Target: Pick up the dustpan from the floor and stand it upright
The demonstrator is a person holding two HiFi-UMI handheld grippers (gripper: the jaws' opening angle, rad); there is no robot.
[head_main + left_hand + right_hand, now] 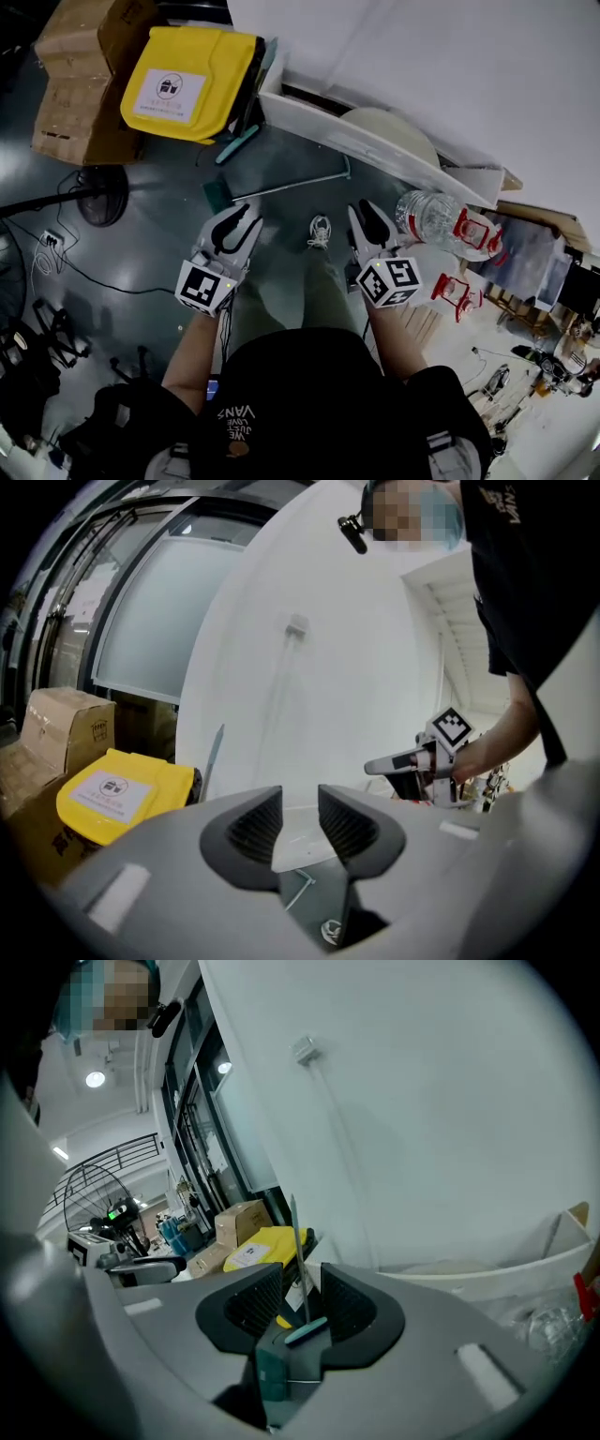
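While both tongs hover over the dark floor, left gripper (242,217) and right gripper (367,217) show jaws partway apart, gripping nothing. Teal dustpan (217,195) lies flat on the floor just ahead of the left gripper, its thin metal handle running right toward the white board (375,150). Yellow bin (192,80) carries a white label with a pictogram, print unreadable. Black shirt (300,375) reads "VANS". Cardboard boxes (80,75) sit left of the bin.

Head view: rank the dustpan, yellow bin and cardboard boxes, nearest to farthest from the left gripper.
1. Dustpan, on the floor just ahead of the left gripper.
2. Yellow bin, farther ahead.
3. Cardboard boxes, far left.
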